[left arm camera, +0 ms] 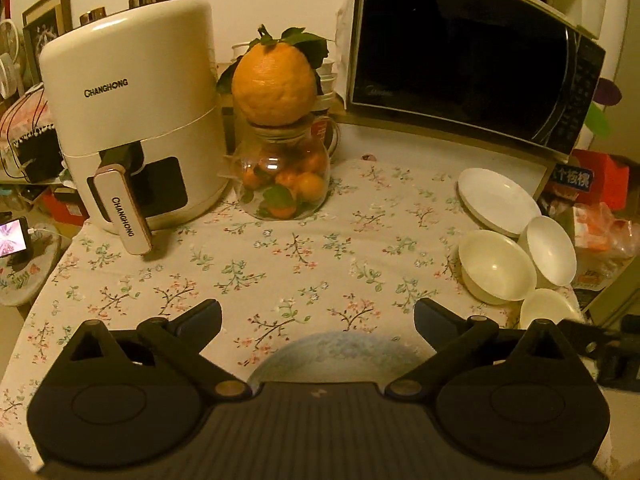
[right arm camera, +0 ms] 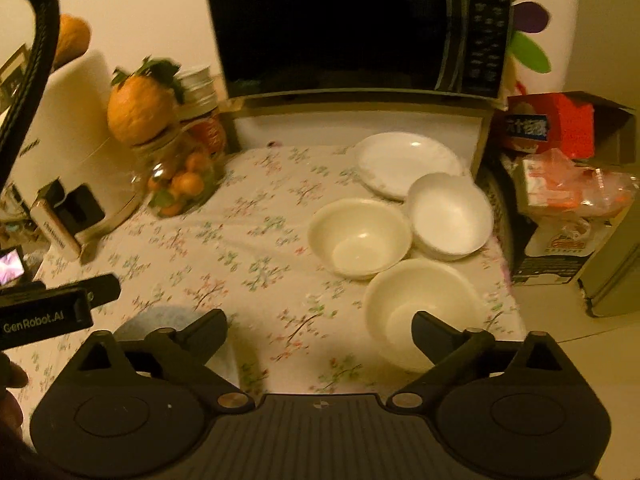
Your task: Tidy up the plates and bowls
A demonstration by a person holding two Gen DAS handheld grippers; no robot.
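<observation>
Both tongs gape wide and empty; the nearest bowl [right arm camera: 424,312] lies just ahead-right of the right tongs [right arm camera: 320,330], far right of the left tongs [left arm camera: 318,318].

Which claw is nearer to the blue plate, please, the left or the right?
Left. The left claw hangs open directly over the blue plate, which lies between its fingers. The right claw is off to the plate's right, nearer the white bowl.
</observation>
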